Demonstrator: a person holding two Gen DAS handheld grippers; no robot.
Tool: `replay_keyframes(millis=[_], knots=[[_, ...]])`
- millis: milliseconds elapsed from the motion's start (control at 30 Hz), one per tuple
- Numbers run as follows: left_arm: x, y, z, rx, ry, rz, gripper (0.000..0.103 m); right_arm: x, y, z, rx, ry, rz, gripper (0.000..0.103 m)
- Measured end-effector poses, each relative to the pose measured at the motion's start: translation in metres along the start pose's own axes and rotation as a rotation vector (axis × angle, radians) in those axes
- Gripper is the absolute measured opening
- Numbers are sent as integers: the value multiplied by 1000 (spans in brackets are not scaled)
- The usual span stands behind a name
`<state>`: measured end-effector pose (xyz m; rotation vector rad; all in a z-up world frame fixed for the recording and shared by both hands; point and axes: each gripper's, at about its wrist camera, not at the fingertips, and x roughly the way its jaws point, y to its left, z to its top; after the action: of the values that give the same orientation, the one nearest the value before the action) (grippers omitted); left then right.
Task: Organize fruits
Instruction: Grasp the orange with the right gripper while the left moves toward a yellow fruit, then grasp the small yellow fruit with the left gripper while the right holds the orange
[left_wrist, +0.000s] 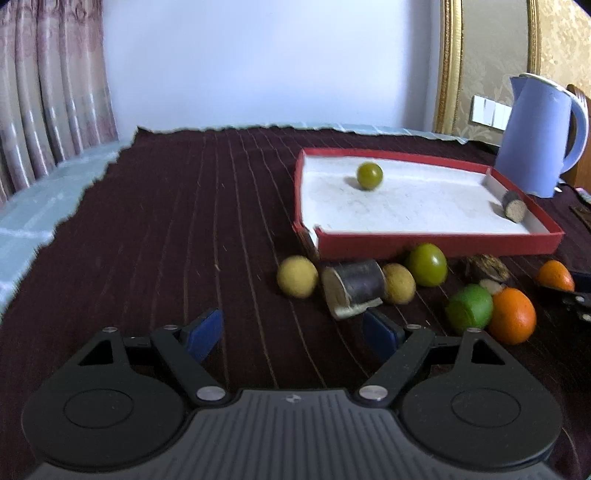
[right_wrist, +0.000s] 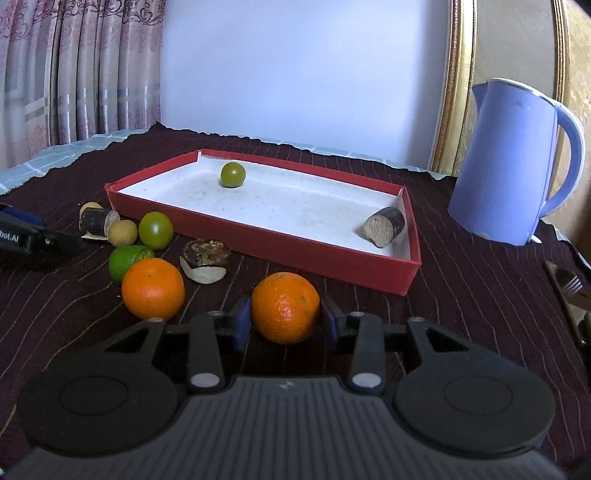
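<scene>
My right gripper (right_wrist: 285, 321) is shut on an orange (right_wrist: 285, 308) resting on the dark cloth, just in front of the red tray (right_wrist: 295, 254). A small green fruit (right_wrist: 232, 174) and a dark sugarcane piece (right_wrist: 384, 225) lie in the tray. To the left sit a second orange (right_wrist: 153, 288), a lime (right_wrist: 125, 260) and a green fruit (right_wrist: 156, 229). My left gripper (left_wrist: 291, 332) is open over the cloth with nothing between its pads. Just beyond its right pad lies another sugarcane piece (left_wrist: 351, 291), flanked by two yellow round fruits (left_wrist: 297, 277) (left_wrist: 399, 283).
A blue kettle (right_wrist: 509, 162) stands right of the tray. A brown cut piece with a white peel (right_wrist: 205, 258) lies among the loose fruit. A fork (right_wrist: 570, 284) rests at the cloth's right edge. Curtains hang at the back left.
</scene>
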<state>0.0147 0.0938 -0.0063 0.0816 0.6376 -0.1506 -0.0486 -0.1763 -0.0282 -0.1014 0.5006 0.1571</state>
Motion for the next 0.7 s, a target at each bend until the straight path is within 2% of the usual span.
replay_keyframes(millis=[133,267,533,700], knots=[[-2,4,11,39,-46,105,83,1,-2,-1,13,0,7,37],[10,6,15,80,-13,151,83,0,-2,-1,17,-3,7,37],[32,-11,21,151,-5,139,82,0,-3,-1,24,-4,3,37],[40,-7,30,114,-3,102,66,0,-5,-2,36,-6,6,37]])
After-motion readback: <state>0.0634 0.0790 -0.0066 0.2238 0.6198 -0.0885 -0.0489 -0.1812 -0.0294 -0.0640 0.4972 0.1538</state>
